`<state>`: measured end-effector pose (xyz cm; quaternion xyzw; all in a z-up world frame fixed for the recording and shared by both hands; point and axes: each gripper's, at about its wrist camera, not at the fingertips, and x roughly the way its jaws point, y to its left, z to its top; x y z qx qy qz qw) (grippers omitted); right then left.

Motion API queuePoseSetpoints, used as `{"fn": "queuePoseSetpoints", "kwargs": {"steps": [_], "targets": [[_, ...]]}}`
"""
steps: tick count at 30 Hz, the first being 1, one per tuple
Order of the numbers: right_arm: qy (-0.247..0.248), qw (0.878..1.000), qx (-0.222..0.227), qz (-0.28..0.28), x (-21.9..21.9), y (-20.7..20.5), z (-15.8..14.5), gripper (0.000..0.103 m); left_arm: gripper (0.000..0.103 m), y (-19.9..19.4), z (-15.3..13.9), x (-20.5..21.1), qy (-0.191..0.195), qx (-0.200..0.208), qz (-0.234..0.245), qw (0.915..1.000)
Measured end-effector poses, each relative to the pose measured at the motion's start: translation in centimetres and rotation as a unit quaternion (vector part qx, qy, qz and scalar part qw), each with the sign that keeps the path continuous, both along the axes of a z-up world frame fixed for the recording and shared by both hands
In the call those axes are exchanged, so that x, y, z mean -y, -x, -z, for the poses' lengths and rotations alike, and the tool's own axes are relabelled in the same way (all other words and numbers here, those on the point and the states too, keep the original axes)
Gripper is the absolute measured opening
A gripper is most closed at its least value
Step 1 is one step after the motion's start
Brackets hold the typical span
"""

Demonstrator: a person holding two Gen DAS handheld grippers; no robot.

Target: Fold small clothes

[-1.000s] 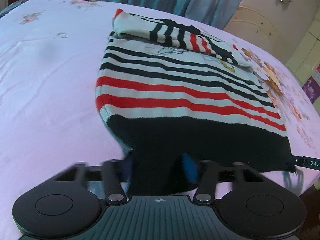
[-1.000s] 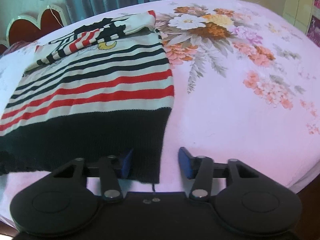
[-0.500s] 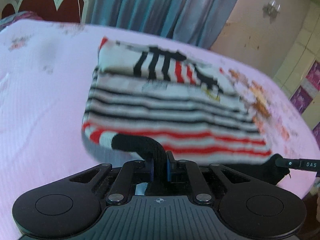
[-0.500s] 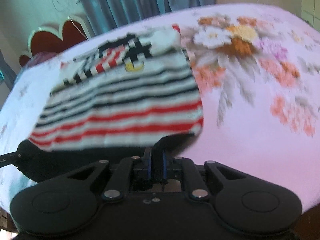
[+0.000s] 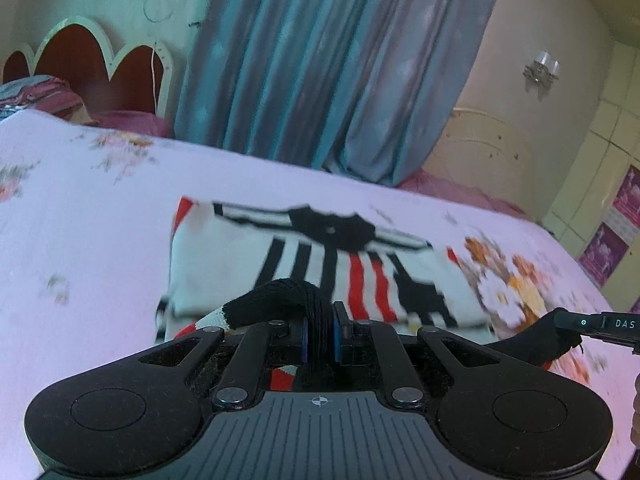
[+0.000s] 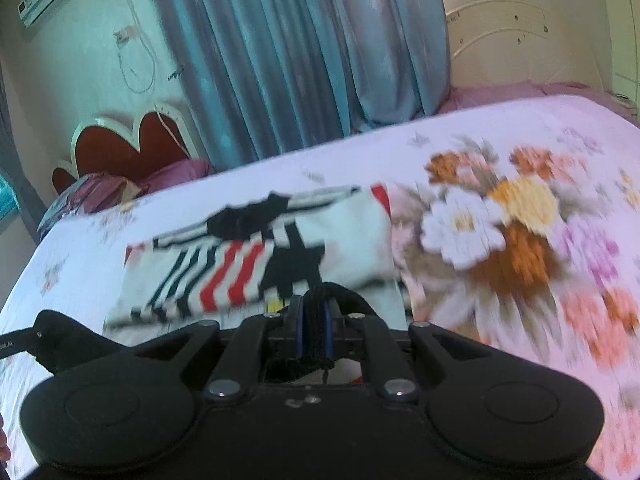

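Note:
A small striped sweater (image 5: pixel 320 264) in white, black and red, with a black hem, lies on the pink bed sheet (image 5: pixel 80 220). My left gripper (image 5: pixel 320 332) is shut on the hem's left corner, black knit bunched between its blue pads. My right gripper (image 6: pixel 314 332) is shut on the hem's right corner. Both corners are lifted off the bed and carried over the sweater's far part (image 6: pixel 260 264), where the folded sleeves lie. In the left wrist view the right gripper's tip (image 5: pixel 592 324) shows at the right edge with black hem hanging from it.
A floral print (image 6: pixel 512 232) covers the sheet right of the sweater. Blue curtains (image 5: pixel 320 60) hang behind the bed. A scalloped headboard (image 5: pixel 92 64) with pillows (image 6: pixel 96 196) stands at the far left. The bed's edge runs just beneath both grippers.
Both grippers went from open around the hem to shut on it. They then rose and moved forward, lifting the hem over the striped body toward the sleeves.

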<state>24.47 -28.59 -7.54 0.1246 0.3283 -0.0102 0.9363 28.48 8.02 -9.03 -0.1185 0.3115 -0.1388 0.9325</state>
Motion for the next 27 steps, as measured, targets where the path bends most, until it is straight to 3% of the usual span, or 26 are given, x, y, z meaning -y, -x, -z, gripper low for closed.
{"fn": "queuePoseSetpoints", "kwargs": {"steps": [6, 12, 18, 20, 22, 23, 24, 25, 26, 27], "targets": [[-0.016, 1.000, 0.004, 0.010, 1.4, -7.9, 0.1, 0.009, 0.010, -7.7, 0.4, 0.9, 0.001, -0.003, -0.031, 0.9995], [-0.040, 0.998, -0.038, 0.021, 2.4, -15.7, 2.9, 0.009, 0.010, -15.5, 3.6, 1.3, -0.001, -0.059, -0.062, 0.9963], [-0.050, 0.995, -0.080, 0.026, 2.7, -20.7, 6.2, 0.011, 0.011, -19.7, 6.5, 2.2, -0.037, -0.095, -0.080, 0.9916], [-0.049, 0.994, -0.090, 0.029, 2.8, -21.9, 7.0, 0.017, 0.013, -20.5, 7.1, 2.1, -0.036, -0.112, -0.077, 0.9901], [-0.048, 0.994, -0.097, 0.034, 3.2, -22.8, 7.6, 0.028, 0.020, -21.4, 7.5, 1.9, -0.026, -0.136, -0.071, 0.9878], [-0.050, 0.993, -0.099, 0.037, 3.5, -23.1, 7.8, 0.044, 0.034, -21.6, 7.5, 1.6, -0.016, -0.148, -0.067, 0.9866], [-0.054, 0.993, -0.096, 0.040, 3.9, -23.2, 7.9, 0.059, 0.062, -21.5, 7.4, 1.3, -0.008, -0.149, -0.066, 0.9867], [-0.054, 0.994, -0.088, 0.041, 4.2, -23.2, 7.8, 0.062, 0.075, -21.2, 7.0, 1.0, -0.011, -0.134, -0.072, 0.9883], [-0.050, 0.995, -0.077, 0.038, 4.4, -23.0, 7.6, 0.062, 0.095, -20.6, 6.4, 0.7, -0.023, -0.108, -0.085, 0.9903], [-0.044, 0.996, -0.071, 0.033, 4.5, -23.1, 7.4, 0.062, 0.098, -20.0, 5.9, 0.5, -0.033, -0.084, -0.091, 0.9918]]}}
